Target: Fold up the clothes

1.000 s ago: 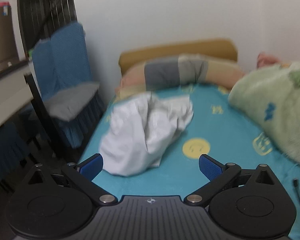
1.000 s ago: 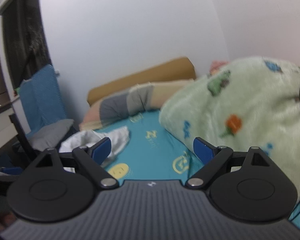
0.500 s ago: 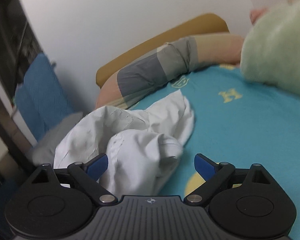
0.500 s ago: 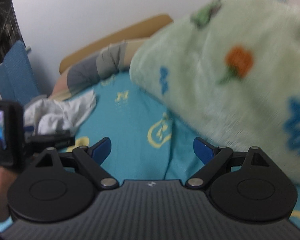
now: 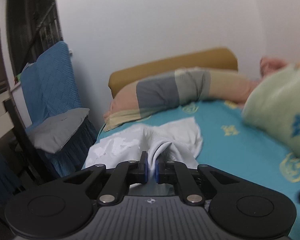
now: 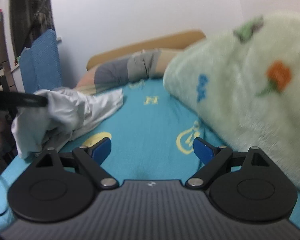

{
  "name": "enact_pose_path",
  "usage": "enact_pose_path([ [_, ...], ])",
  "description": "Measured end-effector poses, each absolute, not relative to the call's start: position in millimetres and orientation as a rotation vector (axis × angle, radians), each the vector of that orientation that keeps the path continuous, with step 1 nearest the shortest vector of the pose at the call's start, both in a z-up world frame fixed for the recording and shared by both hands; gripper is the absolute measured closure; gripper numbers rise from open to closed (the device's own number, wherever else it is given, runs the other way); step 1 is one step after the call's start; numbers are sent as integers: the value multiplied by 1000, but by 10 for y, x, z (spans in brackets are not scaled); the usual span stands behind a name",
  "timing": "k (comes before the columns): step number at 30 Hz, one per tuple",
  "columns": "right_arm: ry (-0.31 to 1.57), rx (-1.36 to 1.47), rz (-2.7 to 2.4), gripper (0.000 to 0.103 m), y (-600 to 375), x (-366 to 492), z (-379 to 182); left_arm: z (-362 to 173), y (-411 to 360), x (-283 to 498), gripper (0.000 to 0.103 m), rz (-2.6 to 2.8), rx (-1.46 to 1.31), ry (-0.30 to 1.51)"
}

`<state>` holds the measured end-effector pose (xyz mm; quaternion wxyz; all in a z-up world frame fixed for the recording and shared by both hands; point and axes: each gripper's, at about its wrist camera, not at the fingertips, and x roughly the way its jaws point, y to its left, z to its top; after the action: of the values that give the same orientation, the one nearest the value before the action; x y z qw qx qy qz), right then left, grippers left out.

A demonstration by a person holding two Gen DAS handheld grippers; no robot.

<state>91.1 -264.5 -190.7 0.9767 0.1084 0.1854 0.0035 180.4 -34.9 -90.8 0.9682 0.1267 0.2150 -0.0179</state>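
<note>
The crumpled white cotton garment [image 5: 170, 138] lies bunched on the turquoise bed sheet [image 6: 150, 124], soft and floppy. The left gripper [image 5: 151, 170] pinches a ridge of it; the right gripper [image 6: 152, 150] gapes, holding nothing.

Left gripper [image 5: 151, 167] — jaws closed to a narrow slit, white cloth [image 5: 164, 138] pinched between pads. Right gripper [image 6: 152, 150] — jaws spread wide, nothing held, low over bed.

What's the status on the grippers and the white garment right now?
Left gripper shut on crumpled white cloth garment, a bunched fold pinched between its fingers. Right gripper open, over teal printed bedsheet. Fluffy green blanket close on right.
</note>
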Motion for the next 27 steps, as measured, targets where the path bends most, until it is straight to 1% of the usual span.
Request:
enact_pose_path([
  [10,314,22,81,12,-2357,174,-1659,16,291,220,97,-188,-64,394],
  [15,350,-56,113,12,-2133,-107,-1518,142,744,-239,97,-267,-201,402],
  [18,358,-53,156,12,-1980,-223,-1363,54,934,-211,97,-305,-250,434],
  [21,364,-44,209,13,-1763,-280,-1177,-118,1087,-125,97,-327,-304,504],
  [25,415,43,292,14,-1412,-224,-966,-317,1200,18,97,-345,-324,544],
  [26,432,45,308,24,-1318,-200,-954,-358,1214,51,97,-351,-321,550],
  [27,450,47,323,30,-1223,-175,-944,-394,1202,78,96,-355,-313,555],
])
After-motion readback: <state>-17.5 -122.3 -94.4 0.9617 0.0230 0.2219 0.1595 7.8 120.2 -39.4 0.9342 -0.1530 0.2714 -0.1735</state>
